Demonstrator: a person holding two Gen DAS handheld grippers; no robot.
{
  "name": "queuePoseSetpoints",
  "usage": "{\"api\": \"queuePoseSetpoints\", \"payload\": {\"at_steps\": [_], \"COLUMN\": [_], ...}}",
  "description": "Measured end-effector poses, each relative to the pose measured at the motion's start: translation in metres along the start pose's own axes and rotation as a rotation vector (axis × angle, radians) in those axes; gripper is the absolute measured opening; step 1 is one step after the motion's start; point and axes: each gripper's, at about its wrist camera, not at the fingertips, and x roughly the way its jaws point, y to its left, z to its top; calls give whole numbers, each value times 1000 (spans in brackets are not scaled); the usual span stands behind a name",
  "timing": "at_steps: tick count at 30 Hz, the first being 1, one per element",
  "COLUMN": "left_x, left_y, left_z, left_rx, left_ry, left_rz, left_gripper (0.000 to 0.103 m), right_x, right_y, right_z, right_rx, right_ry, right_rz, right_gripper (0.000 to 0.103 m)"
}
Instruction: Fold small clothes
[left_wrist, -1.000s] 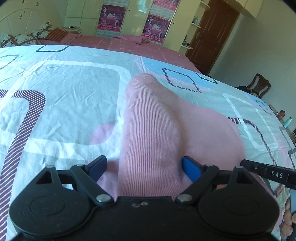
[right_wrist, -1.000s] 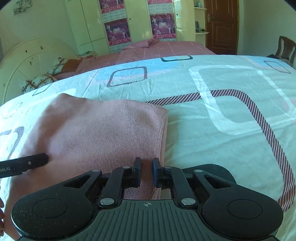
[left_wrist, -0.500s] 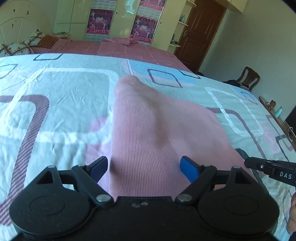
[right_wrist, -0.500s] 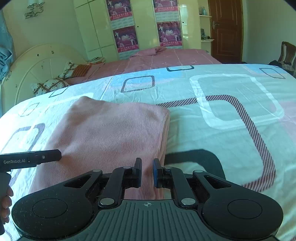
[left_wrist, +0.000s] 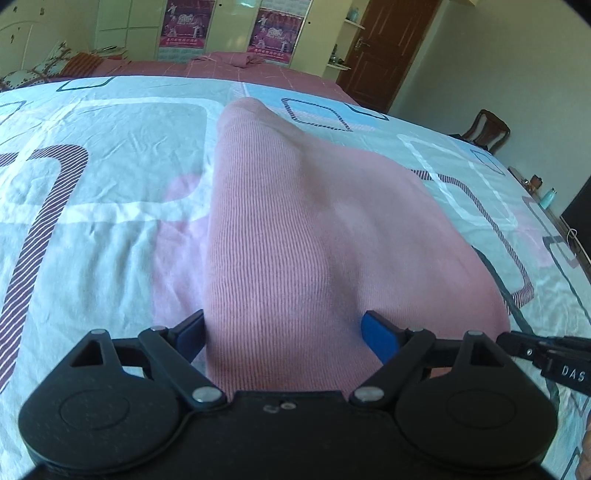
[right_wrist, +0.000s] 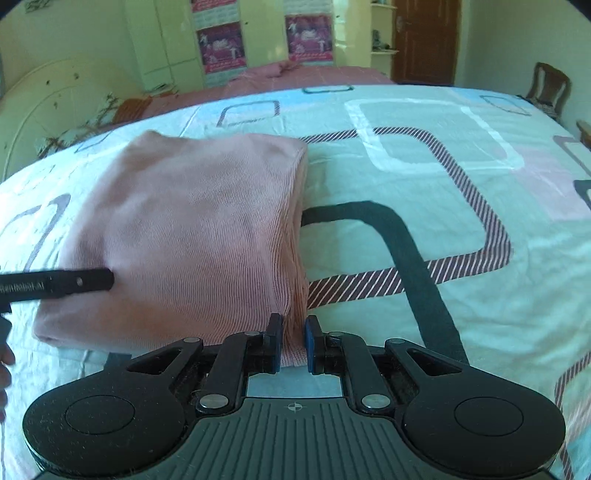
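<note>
The pink ribbed garment (right_wrist: 192, 229) is lying folded on the bed's patterned sheet (right_wrist: 424, 155). The right hand-held gripper (right_wrist: 293, 341) is pinched onto its near corner. The left hand-held gripper (left_wrist: 282, 332) is spread wide (fabric sits between the fingers, not clamped) at the other edge.

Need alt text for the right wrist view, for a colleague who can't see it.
Right gripper, jaws nearly closed, pinches the near right edge of a folded pink garment lying on a patterned bedsheet. The left gripper reaches in from the left, over the garment.
</note>
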Motion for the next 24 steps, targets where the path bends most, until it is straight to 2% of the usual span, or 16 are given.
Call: {"api": "queuePoseSetpoints", "payload": {"at_steps": [1, 2, 3, 4, 6, 9, 10, 14, 16, 18, 20, 21, 24], "left_x": [0, 0, 0, 0, 0, 0, 0, 2, 2, 2, 1, 0, -2], "left_y": [0, 0, 0, 0, 0, -1, -1, 0, -1, 0, 2, 2, 4], "left_z": [0, 0, -1, -1, -1, -1, -1, 0, 1, 3, 5, 6, 12], "left_rx": [5, 9, 14, 21, 34, 55, 57, 59, 50, 34, 8, -1, -19], "left_ry": [0, 1, 2, 4, 9, 17, 20, 27, 31, 35, 44, 47, 54], "left_rz": [-2, -5, -9, -13, -19, -22, -24, -32, -34, -35, -39, -41, -41], "left_gripper": [87, 87, 88, 88, 89, 90, 91, 92, 94, 94, 94, 94, 94], "right_x": [-2, -2, -1, 2, 5, 1, 0, 3, 1, -3, -9, -11, -14], "right_y": [2, 4, 5, 5, -2, -11, -13, -21, -25, -25, -24, -25, -30], "right_z": [-1, -2, -5, -9, -12, -13, -12, -14, -7, -2, 1, 3, 11], "right_rx": [3, 5, 5, 6, 78, 210, 241, 323, 342, 305, 261, 251, 271], "right_ry": [-11, -16, -21, -16, -3, -3, -2, 14, 36, 40, 24, 14, -12], "right_rz": [-18, -45, -75, -90, -71, -25, -7, -3, 14, 25, 26, 26, 63], "right_gripper": [25, 52, 56, 55, 45, 26, 17, 17, 17, 25, 50, 55, 58]}}
